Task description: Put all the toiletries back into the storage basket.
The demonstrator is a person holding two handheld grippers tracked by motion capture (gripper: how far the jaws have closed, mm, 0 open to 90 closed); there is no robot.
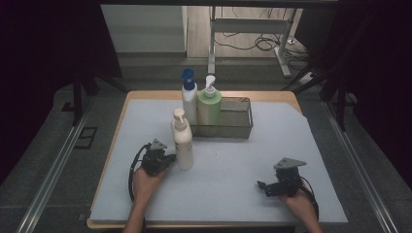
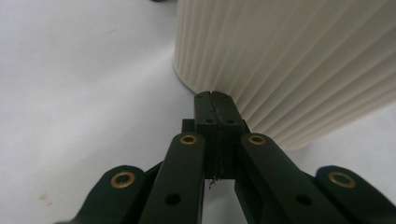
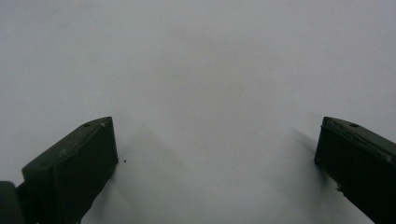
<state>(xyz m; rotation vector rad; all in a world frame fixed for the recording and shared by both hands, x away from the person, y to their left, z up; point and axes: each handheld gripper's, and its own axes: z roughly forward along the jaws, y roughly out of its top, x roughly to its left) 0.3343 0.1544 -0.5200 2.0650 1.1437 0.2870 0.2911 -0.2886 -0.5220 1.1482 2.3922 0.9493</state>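
A cream ribbed pump bottle (image 1: 183,142) stands upright on the white table mat (image 1: 233,160). My left gripper (image 1: 170,158) sits just left of its base, shut with nothing between the jaws. In the left gripper view the closed tips (image 2: 215,100) reach the foot of the ribbed bottle (image 2: 299,60); whether they touch it I cannot tell. My right gripper (image 1: 262,186) rests at the mat's right front, open. Its two jaws stand wide apart over bare mat (image 3: 210,84) in the right gripper view.
A metal wire basket (image 1: 233,127) stands at the back middle of the mat, holding a green pump bottle (image 1: 209,104). A white bottle with a blue pump (image 1: 189,97) stands at its left end. A desk frame and cables lie on the floor beyond the table.
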